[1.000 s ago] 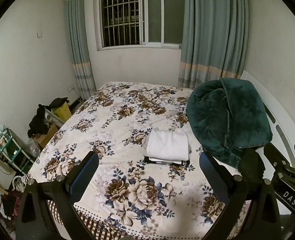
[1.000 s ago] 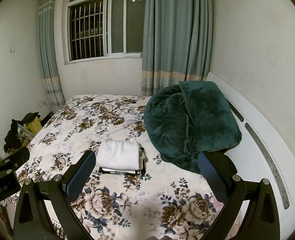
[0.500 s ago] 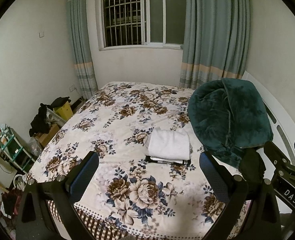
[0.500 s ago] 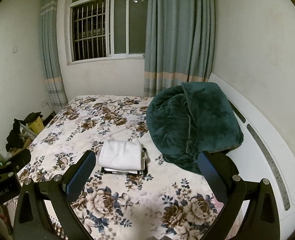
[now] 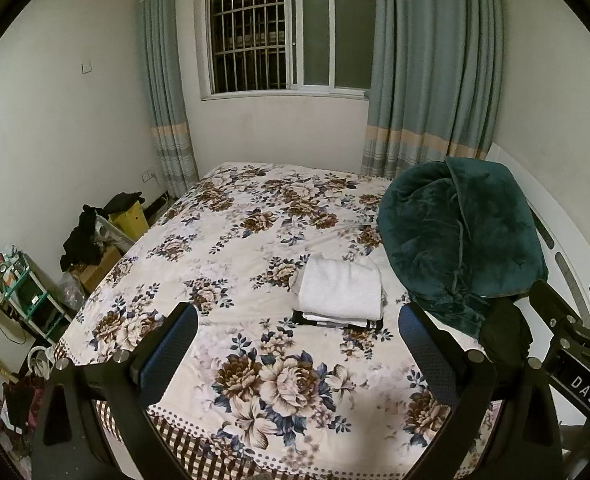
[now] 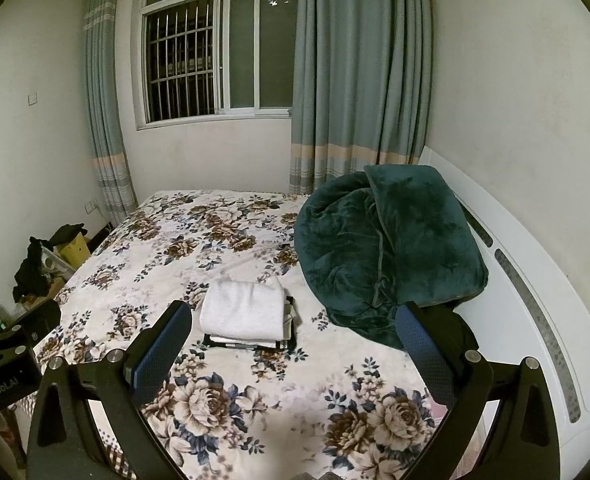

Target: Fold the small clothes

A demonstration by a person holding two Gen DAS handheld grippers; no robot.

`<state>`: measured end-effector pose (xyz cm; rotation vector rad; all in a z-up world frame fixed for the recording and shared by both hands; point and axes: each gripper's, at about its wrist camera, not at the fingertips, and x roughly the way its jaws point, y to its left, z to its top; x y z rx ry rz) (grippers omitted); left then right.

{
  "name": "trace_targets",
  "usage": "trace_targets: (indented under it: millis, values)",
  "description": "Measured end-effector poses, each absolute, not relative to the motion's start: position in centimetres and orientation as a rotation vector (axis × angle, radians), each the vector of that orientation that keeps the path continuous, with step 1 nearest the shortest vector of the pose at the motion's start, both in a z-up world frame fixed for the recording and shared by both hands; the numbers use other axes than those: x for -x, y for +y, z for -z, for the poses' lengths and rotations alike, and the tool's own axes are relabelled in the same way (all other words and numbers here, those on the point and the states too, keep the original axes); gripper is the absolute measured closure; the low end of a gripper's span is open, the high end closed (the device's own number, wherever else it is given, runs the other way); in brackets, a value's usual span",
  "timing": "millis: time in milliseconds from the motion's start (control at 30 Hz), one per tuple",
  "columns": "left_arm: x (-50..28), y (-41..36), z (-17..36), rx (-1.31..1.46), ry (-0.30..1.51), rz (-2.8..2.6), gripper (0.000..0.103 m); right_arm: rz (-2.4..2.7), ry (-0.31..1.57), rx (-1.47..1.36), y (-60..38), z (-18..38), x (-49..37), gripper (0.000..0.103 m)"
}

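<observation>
A stack of folded small clothes (image 5: 341,294) (image 6: 247,312), white on top with darker striped pieces underneath, rests on the floral bed sheet (image 5: 255,248) (image 6: 167,256). My left gripper (image 5: 297,344) hangs open above the bed's near edge, well short of the stack, holding nothing. My right gripper (image 6: 293,338) is open too, likewise back from the stack and empty. A dark garment (image 5: 505,334) (image 6: 453,330) lies beside the green blanket, behind each right finger.
A bulky dark green blanket (image 5: 459,236) (image 6: 383,248) is heaped at the bed's right side against the white headboard (image 6: 535,304). Boxes and dark clothes (image 5: 91,232) clutter the floor left of the bed. A barred window (image 5: 287,36) and curtains stand behind.
Both cameras have tilted or risen slightly, so the bed and the stack sit a little lower in view. The stack has not moved and both grippers stay open.
</observation>
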<state>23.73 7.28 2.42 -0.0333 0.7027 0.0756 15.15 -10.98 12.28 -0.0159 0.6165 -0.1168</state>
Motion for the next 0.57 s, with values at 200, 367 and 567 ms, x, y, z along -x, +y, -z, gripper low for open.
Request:
trace_targets:
  millis: [200, 367, 567]
  values:
    - [-23.72, 7.33, -2.49, 0.033, 0.701, -0.077, 0.0, 0.118, 0.616, 0.015, -10.96, -12.18, -15.08, 0.0]
    - [-23.71, 7.24, -2.37, 0.033, 0.702, -0.076, 0.0, 0.12, 0.615, 0.014, -10.97, -12.11, -14.95, 0.0]
    - [-23.63, 7.4, -2.36, 0.029, 0.699, -0.078, 0.0, 0.122, 0.615, 0.014, -10.98, -12.02, -14.83, 0.0]
